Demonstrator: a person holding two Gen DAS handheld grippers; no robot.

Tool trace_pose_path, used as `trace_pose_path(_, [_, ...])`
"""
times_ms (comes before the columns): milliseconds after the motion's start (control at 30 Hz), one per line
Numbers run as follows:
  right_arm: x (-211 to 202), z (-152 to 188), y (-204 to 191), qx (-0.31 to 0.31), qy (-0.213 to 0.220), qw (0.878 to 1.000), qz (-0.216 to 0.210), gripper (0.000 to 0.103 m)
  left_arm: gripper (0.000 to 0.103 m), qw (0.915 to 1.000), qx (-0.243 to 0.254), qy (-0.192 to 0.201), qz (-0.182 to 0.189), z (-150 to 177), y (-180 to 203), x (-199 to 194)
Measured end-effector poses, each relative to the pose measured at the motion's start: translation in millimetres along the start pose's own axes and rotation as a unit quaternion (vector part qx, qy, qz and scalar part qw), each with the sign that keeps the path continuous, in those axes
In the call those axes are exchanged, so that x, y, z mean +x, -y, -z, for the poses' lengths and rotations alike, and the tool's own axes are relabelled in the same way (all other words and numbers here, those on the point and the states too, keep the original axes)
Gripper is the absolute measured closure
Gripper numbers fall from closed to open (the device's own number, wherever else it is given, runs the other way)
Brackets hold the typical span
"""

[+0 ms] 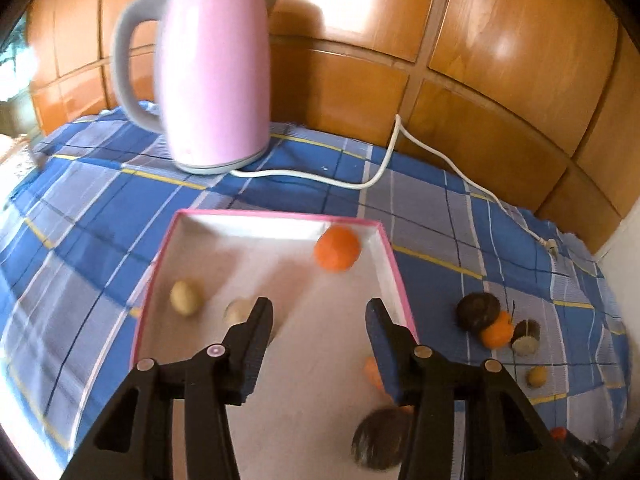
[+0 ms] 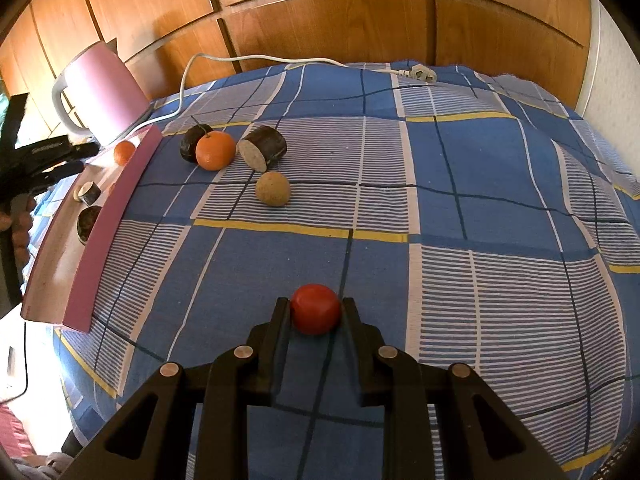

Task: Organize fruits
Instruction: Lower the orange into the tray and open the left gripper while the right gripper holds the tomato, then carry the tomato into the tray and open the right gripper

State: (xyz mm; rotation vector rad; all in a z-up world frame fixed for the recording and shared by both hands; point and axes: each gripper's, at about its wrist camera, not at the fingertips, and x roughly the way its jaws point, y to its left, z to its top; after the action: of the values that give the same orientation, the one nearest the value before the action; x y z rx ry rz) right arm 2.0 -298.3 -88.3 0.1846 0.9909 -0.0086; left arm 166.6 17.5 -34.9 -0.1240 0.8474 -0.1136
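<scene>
Pink-rimmed box [image 1: 394, 264] taken as landmark, white inside, lying on blue plaid cloth [image 2: 460, 208].

Left gripper [image 1: 320, 312] poised over box interior, jaws parted to a moderate gap, nothing between them. Inside box: orange [image 1: 337, 248] by far right corner; pale round fruit [image 1: 185, 297] near left wall; second pale piece [image 1: 238, 311] just beside left finger, partly hidden; dark blurred fruit [image 1: 380, 444] at near end, under right finger; sliver of something orange [image 1: 374, 372] behind that finger, identity unclear.

Right of box, on cloth: dark round fruit [image 2: 194, 142], stemmed orange [image 2: 215, 150] touching it, dark cut piece with pale face [image 2: 264, 152] just beside, tan round fruit [image 2: 273, 188] slightly nearer camera.

Right gripper [image 2: 316, 312] well apart from box, low over cloth, jaws narrow and closed on red tomato [image 2: 316, 309], both pads touching its sides.

Beyond box: pink kettle [image 1: 214, 76] upright, white cord [image 1: 384, 164] trailing off along wooden panelling [image 1: 500, 40], plug [image 2: 420, 73] loose on cloth.
</scene>
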Motion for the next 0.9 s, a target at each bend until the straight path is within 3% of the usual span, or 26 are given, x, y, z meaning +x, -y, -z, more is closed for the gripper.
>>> trace_pose_path(400, [-1.3, 1.1, -1.4, 0.0, 0.003, 1.0, 0.006, 0.078, 0.035, 0.9997, -0.007, 0.017, -0.019, 44.5, 2.0, -48.5])
trace_pose_path(767, [-1.9, 2.9, -3.0, 0.004, 0.007, 1.0, 0.012, 0.078, 0.03, 0.9991, 0.0, 0.019, -0.036, 74.0, -3.7, -71.5])
trace_pose_path(900, [-2.4, 4.0, -5.0, 0.001, 0.011, 1.0, 0.019, 0.078, 0.02, 0.9984, -0.012, 0.025, -0.049, 84.6, -10.1, -78.3])
